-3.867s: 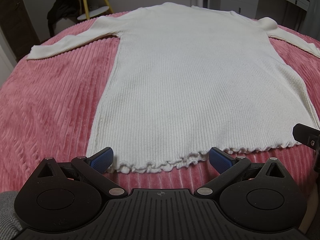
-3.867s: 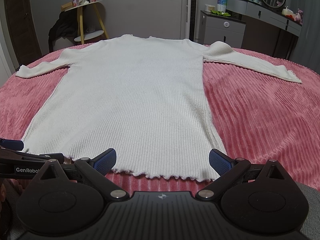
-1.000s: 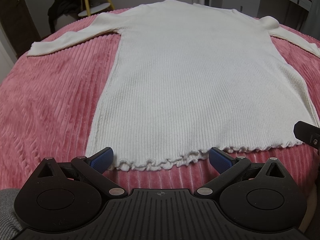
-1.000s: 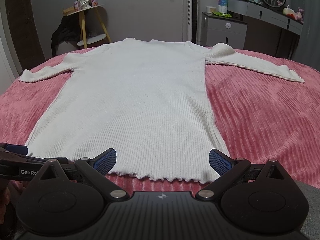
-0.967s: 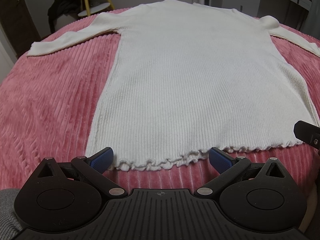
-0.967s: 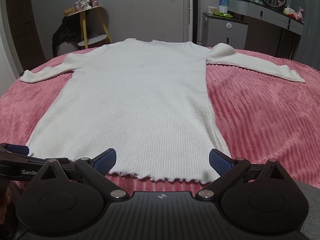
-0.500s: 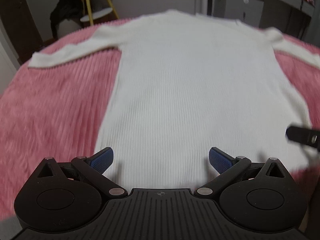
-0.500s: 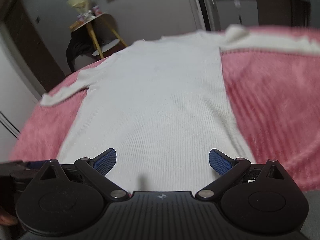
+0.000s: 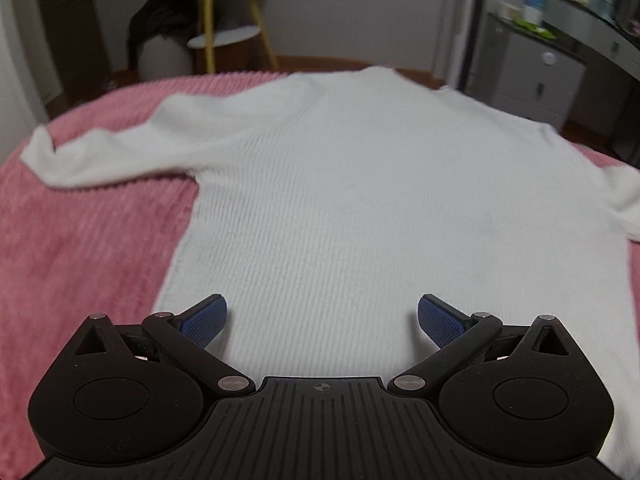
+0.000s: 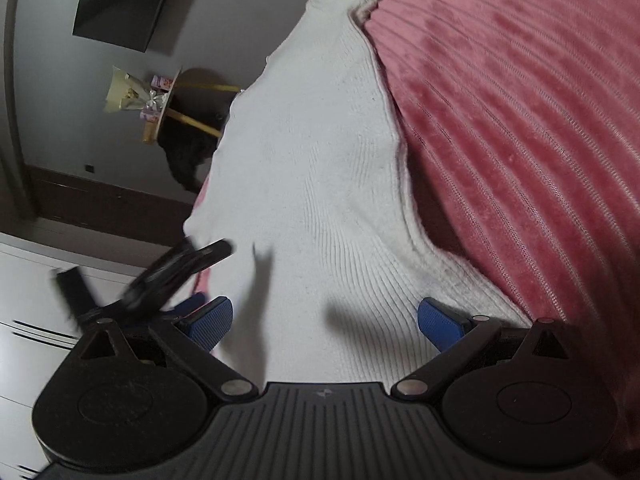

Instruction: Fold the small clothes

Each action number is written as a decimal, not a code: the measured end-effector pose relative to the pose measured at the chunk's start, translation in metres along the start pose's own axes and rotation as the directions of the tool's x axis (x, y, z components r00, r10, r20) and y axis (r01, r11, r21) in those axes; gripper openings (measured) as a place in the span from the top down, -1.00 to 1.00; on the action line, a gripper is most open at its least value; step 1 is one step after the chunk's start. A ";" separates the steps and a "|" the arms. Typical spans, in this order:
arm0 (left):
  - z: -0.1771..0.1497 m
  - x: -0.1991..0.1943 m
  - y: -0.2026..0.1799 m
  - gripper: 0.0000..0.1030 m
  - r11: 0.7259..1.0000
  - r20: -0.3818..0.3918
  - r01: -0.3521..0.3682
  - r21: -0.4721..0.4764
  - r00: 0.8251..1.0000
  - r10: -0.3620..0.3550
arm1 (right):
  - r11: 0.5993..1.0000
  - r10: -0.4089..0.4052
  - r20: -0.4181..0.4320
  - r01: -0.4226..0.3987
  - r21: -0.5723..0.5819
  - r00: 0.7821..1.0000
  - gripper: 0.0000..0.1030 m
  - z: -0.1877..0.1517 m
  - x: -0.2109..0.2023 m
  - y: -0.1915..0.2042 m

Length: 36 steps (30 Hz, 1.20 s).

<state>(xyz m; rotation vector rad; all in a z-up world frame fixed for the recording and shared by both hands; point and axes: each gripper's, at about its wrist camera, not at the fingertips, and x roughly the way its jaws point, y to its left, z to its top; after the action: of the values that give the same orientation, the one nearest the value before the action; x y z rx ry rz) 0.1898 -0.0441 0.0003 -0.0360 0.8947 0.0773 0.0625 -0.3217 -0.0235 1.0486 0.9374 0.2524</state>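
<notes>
A white ribbed long-sleeved sweater [image 9: 360, 200] lies spread flat on a pink ribbed bed cover [image 9: 80, 248], its left sleeve [image 9: 104, 152] stretched out to the left. My left gripper [image 9: 322, 316] hovers open over the lower body of the sweater, with nothing between its blue pads [image 9: 204, 316]. In the tilted right wrist view, my right gripper [image 10: 324, 318] is also open over the sweater [image 10: 312, 168], close to its right side edge [image 10: 404, 200], which casts a dark shadow on the cover. The left gripper [image 10: 176, 276] shows there as a blur at the left.
Beyond the bed stand a yellow-legged stand [image 9: 224, 36] draped with dark clothing and a grey cabinet [image 9: 536, 76] beside a dresser. A dark screen [image 10: 128, 0] hangs on the wall. The pink cover [image 10: 520, 120] lies bare to the sweater's right.
Both grippers have moved forward from the hem to over the sweater's body. The right gripper has rolled sideways towards the right edge. Both remain open.
</notes>
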 end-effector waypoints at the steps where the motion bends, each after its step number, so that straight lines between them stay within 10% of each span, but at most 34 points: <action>1: 0.000 0.007 0.000 -1.00 1.000 -0.004 -0.008 -0.009 1.000 0.008 | 1.000 0.009 -0.009 -0.009 0.008 1.000 -0.92 0.002 0.002 -0.002; 7: -0.015 0.013 -0.006 -1.00 0.998 0.074 -0.028 0.058 0.997 0.024 | 0.995 0.062 -0.035 -0.059 0.078 0.997 -0.92 0.019 -0.003 -0.004; 10: -0.023 0.012 -0.005 -1.00 0.999 0.118 -0.019 0.034 0.993 0.015 | 0.997 0.058 0.166 -0.067 0.050 0.984 -0.92 0.055 -0.041 -0.008; 14: -0.030 0.011 -0.008 -1.00 0.999 0.179 -0.027 0.045 0.984 0.018 | 0.992 -0.121 0.510 0.084 0.094 0.852 -0.89 0.126 -0.107 -0.044; 19: -0.037 0.015 -0.011 -1.00 0.998 0.239 -0.047 0.050 0.970 0.034 | 0.946 -0.295 0.685 0.100 0.310 0.666 -0.38 0.192 -0.163 -0.103; 24: -0.043 0.017 -0.014 -1.00 0.995 0.290 -0.073 0.071 0.956 0.050 | 0.898 -0.394 0.688 0.095 0.431 0.609 0.24 0.231 -0.167 -0.139; 29: -0.046 0.019 -0.014 -1.00 0.994 0.310 -0.082 0.073 0.949 0.055 | 0.880 -0.409 0.710 0.043 0.473 0.574 0.34 0.251 -0.158 -0.158; 32: -0.046 0.020 -0.014 -1.00 0.995 0.309 -0.078 0.069 0.950 0.053 | 0.864 -0.469 0.687 0.125 0.488 0.555 0.90 0.268 -0.152 -0.154; 36: -0.047 0.021 -0.013 -1.00 0.995 0.308 -0.073 0.065 0.950 0.049 | 0.873 -0.487 0.709 0.263 0.411 0.510 0.89 0.269 -0.149 -0.117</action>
<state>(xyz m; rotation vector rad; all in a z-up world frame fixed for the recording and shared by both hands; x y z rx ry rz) 0.1671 -0.0588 -0.0453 0.0733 0.5867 0.1038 0.1490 -0.6380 0.0052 0.9988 0.3285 -0.7131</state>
